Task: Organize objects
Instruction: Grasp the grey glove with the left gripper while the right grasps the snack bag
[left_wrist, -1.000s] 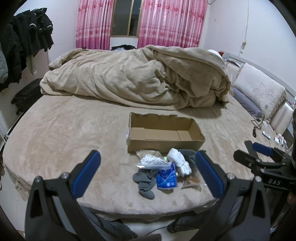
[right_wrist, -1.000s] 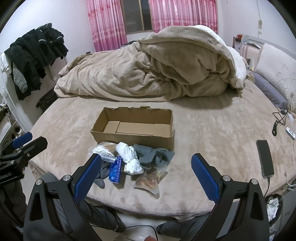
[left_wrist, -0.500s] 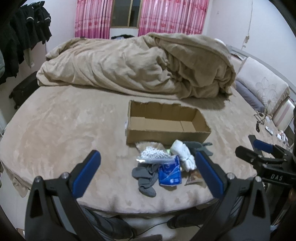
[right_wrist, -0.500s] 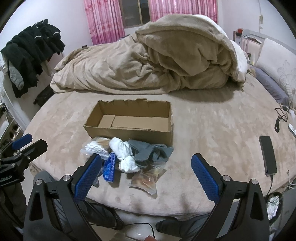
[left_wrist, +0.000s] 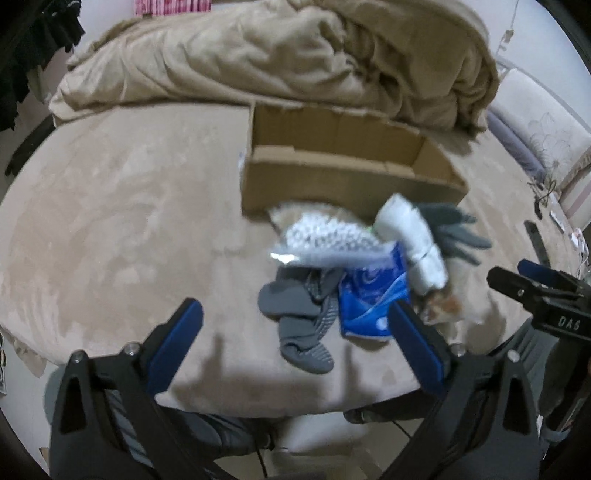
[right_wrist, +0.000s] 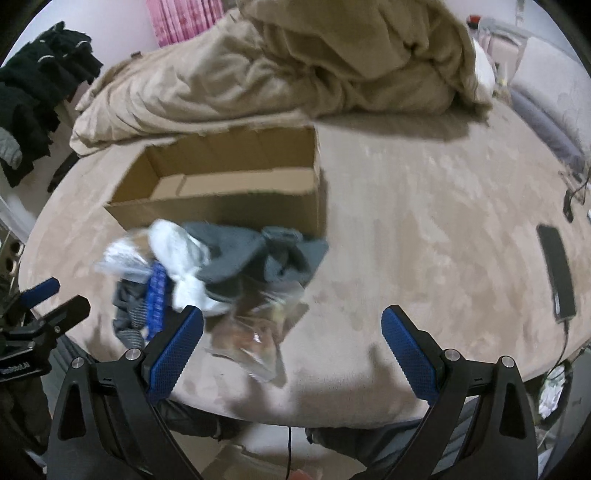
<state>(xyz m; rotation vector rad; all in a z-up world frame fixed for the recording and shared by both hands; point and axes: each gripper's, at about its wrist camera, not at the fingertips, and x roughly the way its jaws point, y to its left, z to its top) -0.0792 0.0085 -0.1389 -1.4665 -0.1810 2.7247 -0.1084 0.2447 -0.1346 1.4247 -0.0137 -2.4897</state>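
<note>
Step in hand: approach, judged from both views; nothing gripped yet, box without contents.
Left gripper: jaws wide apart, holding nothing; hovering over the near edge of the bed, aimed at the pile.
Right gripper: jaws also wide apart, holding nothing; aimed at the right side of the pile.
Cardboard box: open top, standing on the bed just behind the pile, touching it at the front wall.
Pile: grey sock nearest to the left gripper; blue packet beside it; bag of white beads lying on top; white roll and grey glove to the right.
Clear bag: nearest to the right gripper, just ahead of its left finger; contents blurred.
Next move, as judgement: lower one gripper on the closest item, close on it, lift over the front wall, release inside.
Care needed: soft items overlapping, so risk of dragging a neighbour along.
</note>
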